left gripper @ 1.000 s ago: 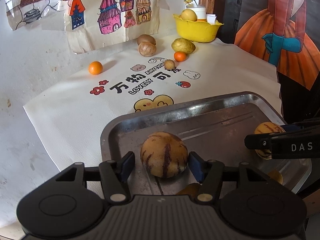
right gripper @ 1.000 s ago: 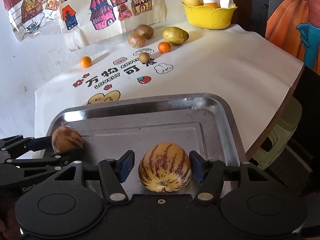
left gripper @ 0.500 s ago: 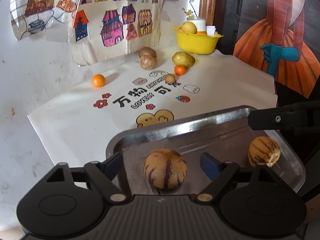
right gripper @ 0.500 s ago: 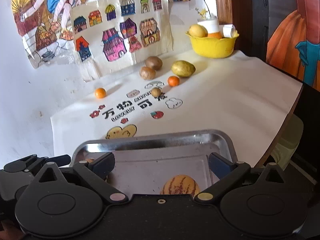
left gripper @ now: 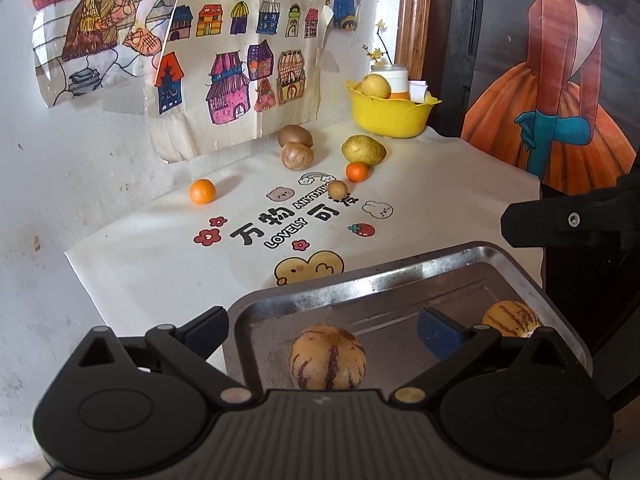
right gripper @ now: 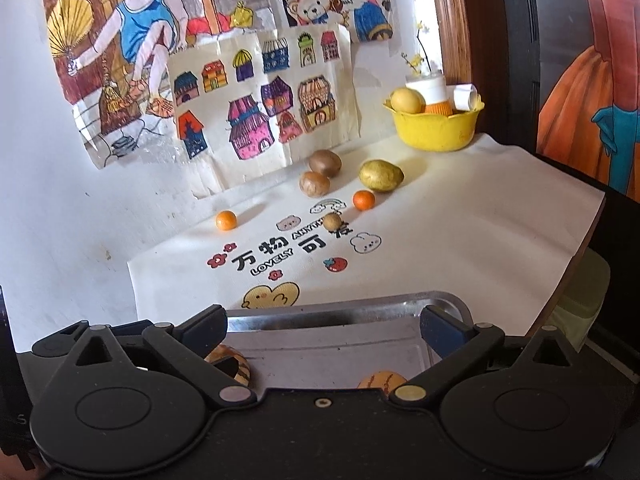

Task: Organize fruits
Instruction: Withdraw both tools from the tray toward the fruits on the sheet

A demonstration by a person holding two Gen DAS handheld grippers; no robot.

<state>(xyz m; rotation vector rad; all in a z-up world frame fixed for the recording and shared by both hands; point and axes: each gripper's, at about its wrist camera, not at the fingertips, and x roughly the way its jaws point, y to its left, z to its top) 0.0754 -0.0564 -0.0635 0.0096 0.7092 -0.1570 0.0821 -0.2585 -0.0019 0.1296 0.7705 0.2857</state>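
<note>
Two yellow, purple-striped melons lie in the steel tray (left gripper: 400,268). One striped melon (left gripper: 327,358) sits free between the fingers of my left gripper (left gripper: 324,320), whose jaws are opening and touch nothing. The other striped melon (left gripper: 510,319) rests near the tray's right side. My right gripper (right gripper: 324,320) hangs open above the tray (right gripper: 340,312). Below it only the top of the right melon (right gripper: 382,380) shows, and the left melon (right gripper: 230,364) is half hidden by a finger.
On the printed cloth lie two oranges (left gripper: 202,191) (left gripper: 357,171), two brown fruits (left gripper: 297,155), a yellow-green fruit (left gripper: 363,149) and a small brown ball (left gripper: 337,189). A yellow bowl (left gripper: 394,114) holding fruit stands at the back right. The table edge (right gripper: 580,248) drops off on the right.
Both grippers let go of their striped melons, opened wide and rose. The melons stay in the tray and now sit lower in each view.
</note>
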